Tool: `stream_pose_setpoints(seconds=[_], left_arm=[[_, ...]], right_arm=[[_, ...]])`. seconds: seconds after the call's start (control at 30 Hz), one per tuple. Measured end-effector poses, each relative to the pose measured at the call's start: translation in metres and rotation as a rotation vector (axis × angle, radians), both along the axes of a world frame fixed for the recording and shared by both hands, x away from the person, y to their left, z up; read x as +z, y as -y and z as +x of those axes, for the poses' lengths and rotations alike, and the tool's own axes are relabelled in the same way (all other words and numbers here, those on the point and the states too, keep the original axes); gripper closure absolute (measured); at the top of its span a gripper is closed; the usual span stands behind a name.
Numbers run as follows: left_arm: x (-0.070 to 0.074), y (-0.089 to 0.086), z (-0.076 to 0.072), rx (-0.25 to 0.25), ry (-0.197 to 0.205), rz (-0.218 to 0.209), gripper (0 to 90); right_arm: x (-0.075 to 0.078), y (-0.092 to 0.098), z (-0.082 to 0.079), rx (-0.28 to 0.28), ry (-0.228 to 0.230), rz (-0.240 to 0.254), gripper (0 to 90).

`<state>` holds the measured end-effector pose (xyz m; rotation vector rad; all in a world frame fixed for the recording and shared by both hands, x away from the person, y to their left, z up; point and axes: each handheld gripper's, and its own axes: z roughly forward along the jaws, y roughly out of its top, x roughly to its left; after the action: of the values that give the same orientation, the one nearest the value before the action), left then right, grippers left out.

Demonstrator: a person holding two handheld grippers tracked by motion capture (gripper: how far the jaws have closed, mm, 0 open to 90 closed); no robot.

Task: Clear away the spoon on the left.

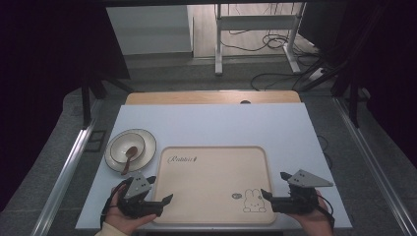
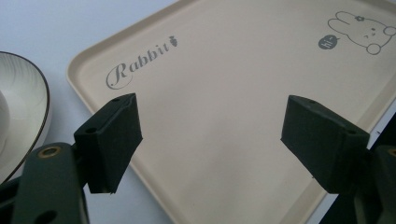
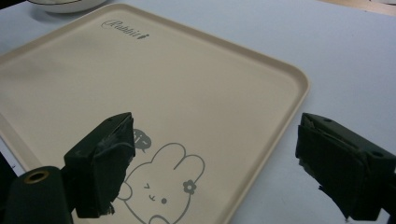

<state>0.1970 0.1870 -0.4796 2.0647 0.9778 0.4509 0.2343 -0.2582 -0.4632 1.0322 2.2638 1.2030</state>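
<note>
Both grippers low, left gripper point(image 1: 160, 189) and right gripper point(image 1: 273, 185) flanking tray point(image 1: 206, 167), jaws wide

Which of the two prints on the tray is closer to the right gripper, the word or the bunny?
The bunny drawing, in the tray's near right corner beside the right gripper; the Rabbit lettering sits at the far left corner.

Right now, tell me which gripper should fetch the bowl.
Left, probably. The left gripper, open, sits just below the bowl and plate; the right gripper, also open, is across the tray.
</note>
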Motion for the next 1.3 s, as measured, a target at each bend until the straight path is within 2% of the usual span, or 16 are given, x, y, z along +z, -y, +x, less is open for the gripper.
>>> stream_pose_setpoints(seconds=[0.5,0.67,0.77,1.13,1.3], left_arm=[[-0.0007,0.0045,0.0006,-0.026,0.005,0.011,19.9],[-0.0008,0.0062,0.0008,-0.042,0.009,0.016,20.0],[-0.0024,0.0063,0.0026,-0.048,0.005,0.017,20.0],[-0.0014,0.0096,0.0023,-0.048,0.011,0.032,20.2],[0.0014,0.0056,0.0020,-0.037,0.030,0.040,20.6]], right_arm=[[0.0002,0.0021,-0.0037,-0.004,0.003,-0.005,12.9],[-0.0044,-0.0021,-0.0009,-0.003,-0.012,-0.013,13.1],[-0.0047,-0.0044,-0.0012,0.002,-0.006,-0.026,13.2],[-0.0052,0.0010,-0.0031,-0.005,-0.002,-0.037,13.9],[-0.0052,0.0014,-0.0012,-0.008,-0.002,-0.038,14.0]])
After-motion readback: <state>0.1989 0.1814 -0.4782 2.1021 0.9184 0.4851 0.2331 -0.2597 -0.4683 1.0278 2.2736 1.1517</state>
